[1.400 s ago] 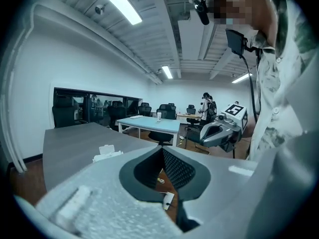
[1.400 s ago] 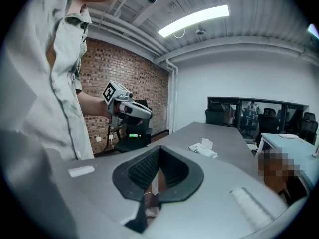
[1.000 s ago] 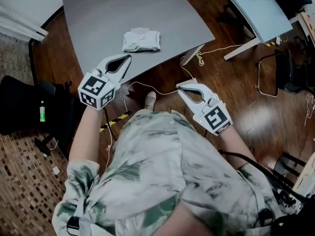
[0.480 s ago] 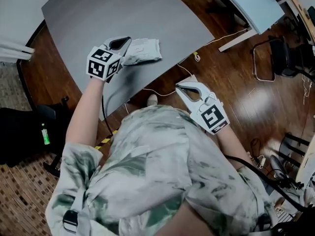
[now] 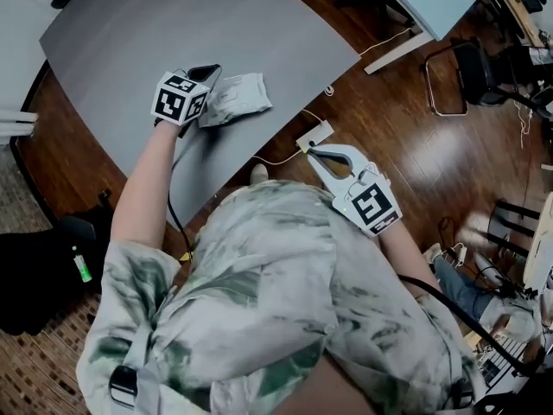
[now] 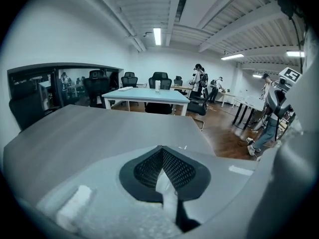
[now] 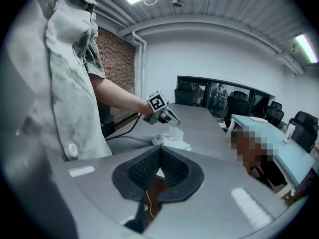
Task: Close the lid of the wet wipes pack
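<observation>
R gripper [image 7: 159,151] jaws tip to tip, nothing btwn, wet wipes pack [image 7: 170,140] just beyond on grey table [image 7: 214,129], lid [image 7: 175,132] up, L gripper [image 7: 175,121] just above pack.

Grey table [image 5: 173,24], dark wood floor [image 5: 397,119], brick wall [image 7: 118,59], strip lights [image 6: 157,36], black office chairs [image 6: 159,79]; perhaps carpet [image 5: 34,379] lower-left.

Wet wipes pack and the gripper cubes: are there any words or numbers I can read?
None can be read.
Wet wipes pack: any print is too blurred.
Cubes on left gripper and right gripper: black-and-white square patterns, no words.
</observation>
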A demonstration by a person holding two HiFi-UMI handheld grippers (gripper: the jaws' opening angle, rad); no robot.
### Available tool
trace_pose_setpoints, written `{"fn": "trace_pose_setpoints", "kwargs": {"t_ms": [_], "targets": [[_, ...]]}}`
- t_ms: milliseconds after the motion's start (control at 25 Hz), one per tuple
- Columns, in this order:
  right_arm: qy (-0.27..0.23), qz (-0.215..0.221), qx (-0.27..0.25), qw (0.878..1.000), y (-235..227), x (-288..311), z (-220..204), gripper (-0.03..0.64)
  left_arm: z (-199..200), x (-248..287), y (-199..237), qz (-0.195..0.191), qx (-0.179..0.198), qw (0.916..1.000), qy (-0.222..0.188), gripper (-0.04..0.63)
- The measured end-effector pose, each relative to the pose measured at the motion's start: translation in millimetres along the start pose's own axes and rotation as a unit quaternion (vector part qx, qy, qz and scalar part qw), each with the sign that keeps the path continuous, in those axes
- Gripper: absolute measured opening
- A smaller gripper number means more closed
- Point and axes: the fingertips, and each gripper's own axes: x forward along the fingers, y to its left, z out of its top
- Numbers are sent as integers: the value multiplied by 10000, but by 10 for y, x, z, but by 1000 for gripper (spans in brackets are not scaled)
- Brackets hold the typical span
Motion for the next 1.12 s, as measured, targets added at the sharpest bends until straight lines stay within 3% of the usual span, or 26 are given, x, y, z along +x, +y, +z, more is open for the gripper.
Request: {"fn": "trace_pose_setpoints", "kwargs": {"t_ms": [560, 1120], "targets": [[31, 59, 87, 9999, 1, 123, 30, 6, -220, 65, -399, -443, 273, 9980, 363, 2], [127, 240, 121, 9996, 15, 261, -2, 6, -584, 136, -588, -487, 468, 9945, 797, 2]]}}
